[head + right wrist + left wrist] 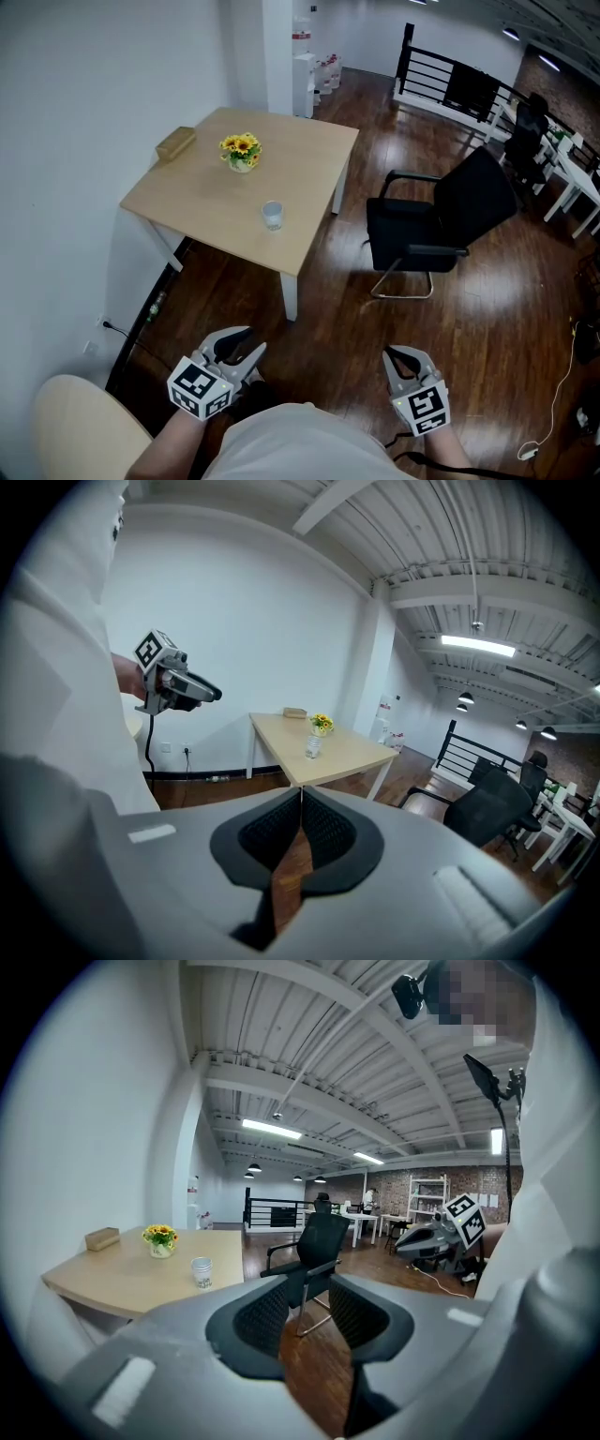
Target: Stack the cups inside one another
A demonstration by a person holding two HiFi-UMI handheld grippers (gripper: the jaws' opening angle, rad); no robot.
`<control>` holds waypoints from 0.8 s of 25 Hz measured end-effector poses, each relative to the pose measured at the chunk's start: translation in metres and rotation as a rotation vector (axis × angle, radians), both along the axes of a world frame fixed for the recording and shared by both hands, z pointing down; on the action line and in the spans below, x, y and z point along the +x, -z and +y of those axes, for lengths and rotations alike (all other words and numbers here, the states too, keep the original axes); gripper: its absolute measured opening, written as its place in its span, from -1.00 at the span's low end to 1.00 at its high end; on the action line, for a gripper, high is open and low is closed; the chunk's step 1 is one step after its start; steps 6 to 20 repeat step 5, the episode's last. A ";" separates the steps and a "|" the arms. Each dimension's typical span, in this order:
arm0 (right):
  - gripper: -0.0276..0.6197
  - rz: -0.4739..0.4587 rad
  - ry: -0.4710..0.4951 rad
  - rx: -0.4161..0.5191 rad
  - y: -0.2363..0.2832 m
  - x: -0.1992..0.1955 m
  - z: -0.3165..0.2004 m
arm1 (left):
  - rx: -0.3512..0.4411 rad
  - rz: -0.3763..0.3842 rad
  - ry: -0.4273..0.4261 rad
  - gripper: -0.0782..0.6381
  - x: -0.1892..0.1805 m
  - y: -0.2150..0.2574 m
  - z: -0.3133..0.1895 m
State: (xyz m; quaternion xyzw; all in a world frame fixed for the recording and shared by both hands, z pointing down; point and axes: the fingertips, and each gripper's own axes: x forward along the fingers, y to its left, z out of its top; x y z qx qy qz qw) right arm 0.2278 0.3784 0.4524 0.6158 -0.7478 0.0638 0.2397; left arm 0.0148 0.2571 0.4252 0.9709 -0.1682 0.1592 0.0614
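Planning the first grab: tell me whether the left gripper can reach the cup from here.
Probably not: the left gripper hangs by the person, and the cup stands on the table across the floor. Nothing blocks the approach.

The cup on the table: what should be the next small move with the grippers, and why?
Probably carry the left gripper forward toward the cup on the table. The cup stands far from both grippers, which hang over the floor, short of the table. The left jaws are apart and empty; the right gripper is shut on nothing.
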 end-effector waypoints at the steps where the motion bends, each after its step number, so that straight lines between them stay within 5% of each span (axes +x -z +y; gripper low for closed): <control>1: -0.89 0.003 0.000 -0.006 -0.001 0.000 0.001 | -0.001 -0.001 -0.002 -0.37 0.001 -0.001 0.000; 20: -0.89 0.004 -0.003 -0.020 -0.005 0.003 0.002 | 0.000 -0.006 -0.012 -0.37 0.004 -0.003 0.002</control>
